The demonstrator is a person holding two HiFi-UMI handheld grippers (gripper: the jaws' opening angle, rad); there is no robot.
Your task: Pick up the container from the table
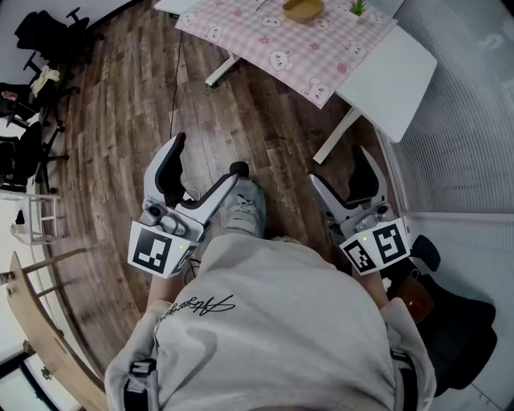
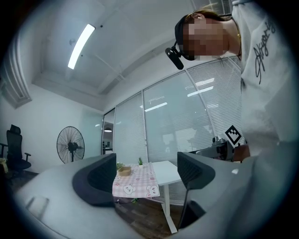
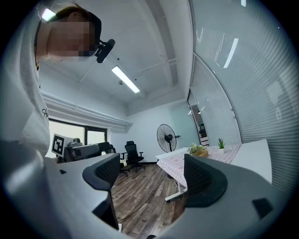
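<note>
Person's pale shirt (image 1: 281,321), left hand-held gripper (image 1: 206,160) released, empty, right hand-held gripper (image 1: 341,170) released too, container (image 1: 303,10) on far table (image 1: 397,72).

Tan shallow container (image 1: 303,10) upright on pink checked cloth, far table (image 1: 401,72) edge.

The table (image 1: 393,72) stands before me, well apart from my left claw (image 1: 204,165) and right claw (image 1: 341,173). On it the container (image 1: 303,10) sits left of the plant (image 1: 357,6). Chairs (image 1: 40,36) stand far left.
</note>
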